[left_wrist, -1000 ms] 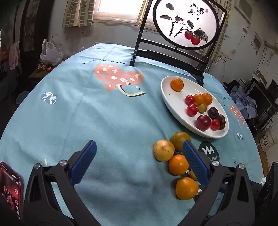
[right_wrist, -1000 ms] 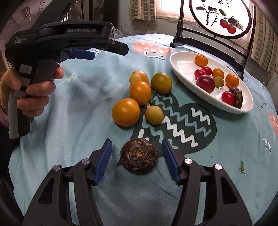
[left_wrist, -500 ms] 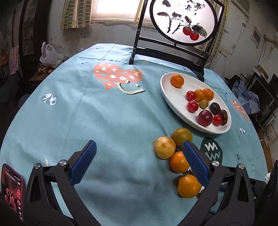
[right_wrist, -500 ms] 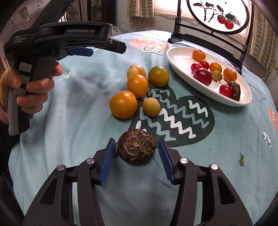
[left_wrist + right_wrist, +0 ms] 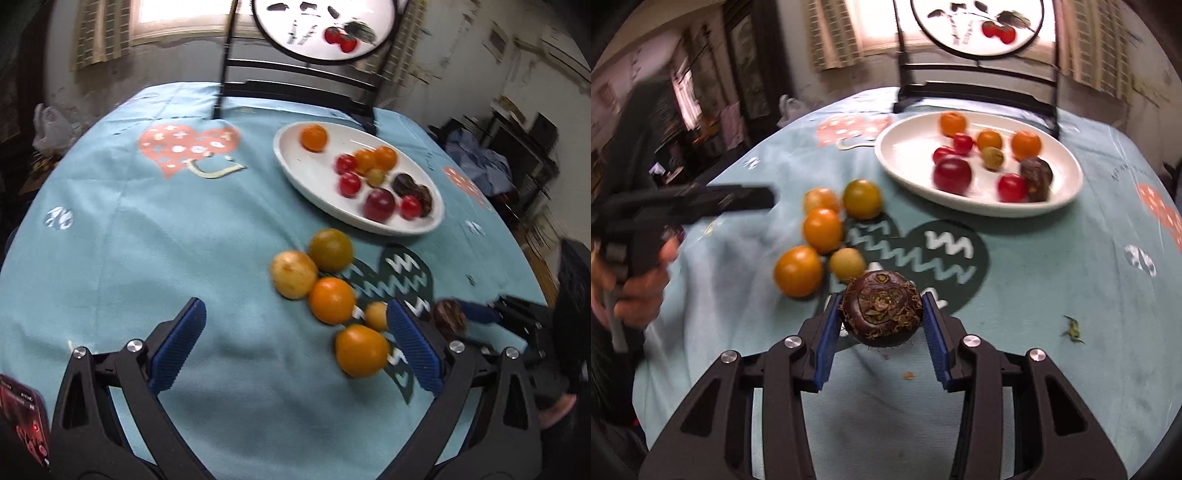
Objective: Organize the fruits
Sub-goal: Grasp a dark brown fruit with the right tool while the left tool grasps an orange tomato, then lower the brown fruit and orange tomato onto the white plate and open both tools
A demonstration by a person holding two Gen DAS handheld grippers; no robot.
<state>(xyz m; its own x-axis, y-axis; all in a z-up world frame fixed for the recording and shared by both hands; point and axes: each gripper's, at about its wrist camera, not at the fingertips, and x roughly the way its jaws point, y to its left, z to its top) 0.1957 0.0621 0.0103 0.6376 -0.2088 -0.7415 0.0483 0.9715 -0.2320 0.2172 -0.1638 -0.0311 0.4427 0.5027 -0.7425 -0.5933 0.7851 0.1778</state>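
A dark purple-brown knobbly fruit point(image 5: 881, 314) sits between the blue pads of my right gripper point(image 5: 882, 299). The jaws are closing and both pads touch its sides. The same fruit point(image 5: 448, 316) shows at the right of the left wrist view. Several loose fruits lie just ahead on the teal cloth: two oranges point(image 5: 822, 229) point(image 5: 798, 270), a small yellow one point(image 5: 847, 264), a greenish one point(image 5: 861, 198). Beyond them a white oval plate point(image 5: 897, 162) holds several small red, orange and dark fruits. My left gripper point(image 5: 295, 310) hovers open over the cloth, holding nothing.
A black chair with a round painted back point(image 5: 979, 26) stands behind the plate. A hand point(image 5: 639, 291) holds the left gripper at the left edge. A phone point(image 5: 22, 421) lies at the near left. A small green scrap point(image 5: 1071, 326) lies to the right.
The right jaws have closed in from either side onto the dark fruit, which has moved forward with them to just behind the small yellow fruit. The left gripper rolled slightly and stays open.
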